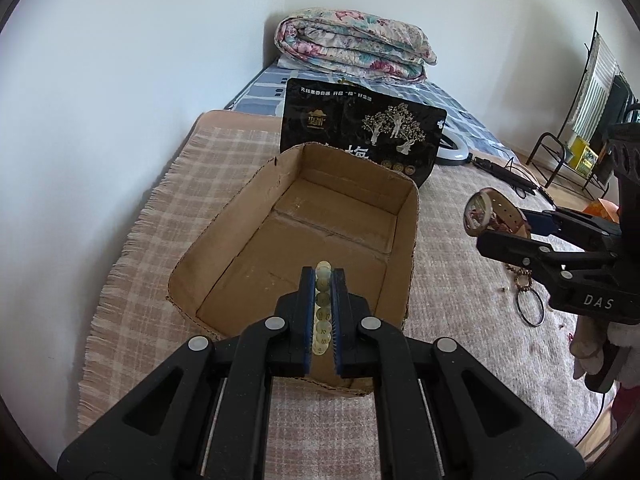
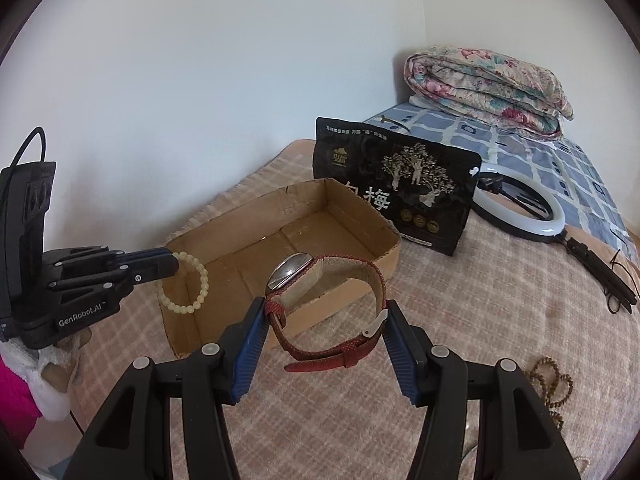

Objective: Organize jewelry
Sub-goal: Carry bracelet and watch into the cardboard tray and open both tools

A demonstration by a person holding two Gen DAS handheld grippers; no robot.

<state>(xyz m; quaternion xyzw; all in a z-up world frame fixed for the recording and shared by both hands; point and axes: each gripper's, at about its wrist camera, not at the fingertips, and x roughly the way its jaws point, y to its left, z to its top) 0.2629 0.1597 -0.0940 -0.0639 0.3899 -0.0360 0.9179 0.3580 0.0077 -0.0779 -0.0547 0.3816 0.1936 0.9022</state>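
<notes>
Blue ribbed pads of the right gripper [image 2: 326,334] press on either side of a looped red watch [image 2: 328,312] with a textured strap and a shiny metal face, held just in front of the cardboard box [image 2: 384,240]. Tilted downward, the left gripper [image 1: 323,304] has its jaws clamped on a bracelet [image 1: 322,308] of pale round beads above the box's near end. Only the right view shows the bracelet as a full ring. A brown bead string [image 2: 554,384] lies on the fringed checked blanket [image 1: 160,216].
</notes>
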